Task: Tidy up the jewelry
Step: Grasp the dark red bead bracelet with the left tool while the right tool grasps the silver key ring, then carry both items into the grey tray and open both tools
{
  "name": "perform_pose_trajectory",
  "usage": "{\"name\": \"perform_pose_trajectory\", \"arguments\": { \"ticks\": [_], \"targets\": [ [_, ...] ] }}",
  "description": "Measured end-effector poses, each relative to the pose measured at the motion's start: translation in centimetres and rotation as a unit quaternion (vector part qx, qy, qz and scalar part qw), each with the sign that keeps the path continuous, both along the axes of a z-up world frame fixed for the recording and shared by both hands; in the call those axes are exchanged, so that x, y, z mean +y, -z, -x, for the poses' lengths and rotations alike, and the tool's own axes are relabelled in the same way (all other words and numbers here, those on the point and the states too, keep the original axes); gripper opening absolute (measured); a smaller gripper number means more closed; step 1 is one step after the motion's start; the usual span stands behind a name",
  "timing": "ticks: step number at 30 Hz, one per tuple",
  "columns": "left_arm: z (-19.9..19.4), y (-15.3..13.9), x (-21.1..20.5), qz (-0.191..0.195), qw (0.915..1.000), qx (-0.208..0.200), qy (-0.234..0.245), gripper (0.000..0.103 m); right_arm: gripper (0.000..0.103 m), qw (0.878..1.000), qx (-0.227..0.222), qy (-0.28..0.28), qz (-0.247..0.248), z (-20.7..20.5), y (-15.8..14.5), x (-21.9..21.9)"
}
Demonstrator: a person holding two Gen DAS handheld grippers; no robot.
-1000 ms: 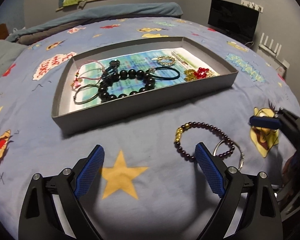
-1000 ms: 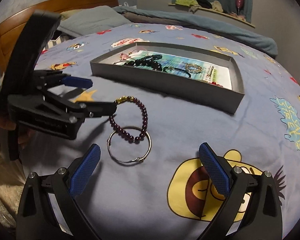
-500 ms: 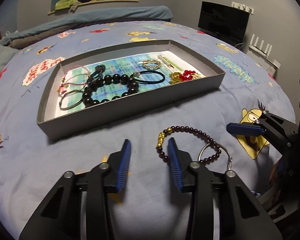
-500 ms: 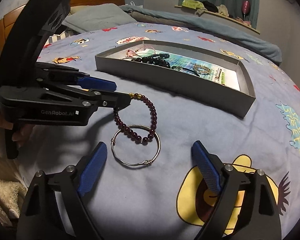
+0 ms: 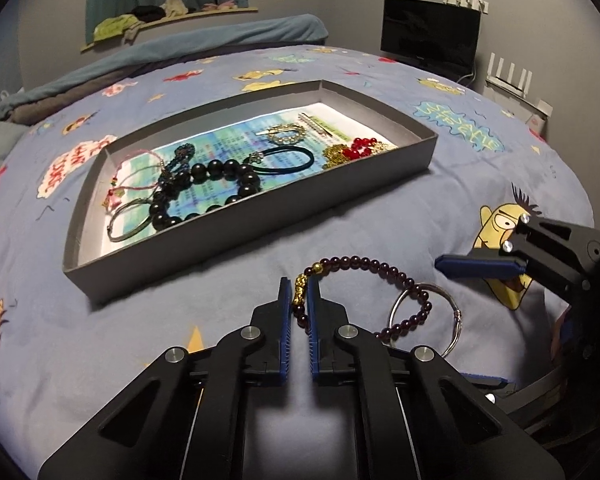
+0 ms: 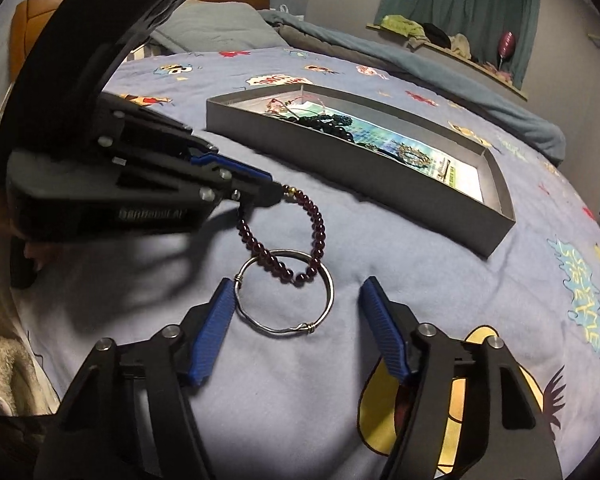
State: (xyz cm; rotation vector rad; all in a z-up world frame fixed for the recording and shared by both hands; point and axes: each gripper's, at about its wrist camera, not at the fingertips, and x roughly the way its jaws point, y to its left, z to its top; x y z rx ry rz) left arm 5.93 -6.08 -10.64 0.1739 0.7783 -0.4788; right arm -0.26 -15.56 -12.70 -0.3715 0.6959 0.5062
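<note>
The left gripper [image 5: 299, 292] has its jaws pinching the dark red bead bracelet [image 5: 380, 266] at its gold-bead section; the blue pads press on the beads from both sides, having just closed on them. The rest of the bracelet lies on the blue cartoon-print bedspread [image 5: 480, 184], its far loop crossing over a silver bangle [image 6: 286, 294] that lies flat beside it.

The right gripper [image 6: 296, 300] stands with jaws spread, one pad on either side of the bangle. The jaws have just been narrowing. The left pad is just beside or touching the bangle's rim; which cannot be told. The right pad is clear of it. The bangle is between the jaws but not gripped.

A grey shallow box [image 5: 260, 224] rests on the bed beyond both pieces, apart from them. It contains a black bead bracelet [image 5: 208, 192], a dark cord loop [image 5: 296, 160], thin pink and silver bands at one end, and gold and red pieces at the other.
</note>
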Motion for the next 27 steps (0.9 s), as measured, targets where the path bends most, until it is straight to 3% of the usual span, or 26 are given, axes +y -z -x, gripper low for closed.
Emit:
{"name": "perform_pose_trajectory", "arguments": {
  "ticks": [3, 13, 27],
  "targets": [
    [-0.1, -0.2, 0.4, 0.001, 1.0000, -0.002, -0.008, 0.008, 0.050, 1.000, 0.001, -0.003, -0.006, 0.1, -0.1, -0.2],
    [0.4, -1.5, 1.6, 0.018, 0.9995, -0.020, -0.015, 0.007, 0.050, 1.000, -0.002, 0.008, -0.023, 0.0, -1.0, -0.8],
    [1.0, -3.7, 2.9, 0.039, 0.9980, -0.042, -0.026, 0.007, 0.050, 0.996, -0.003, 0.071, -0.058, -1.2, -2.3, -3.3]
  ]
}}
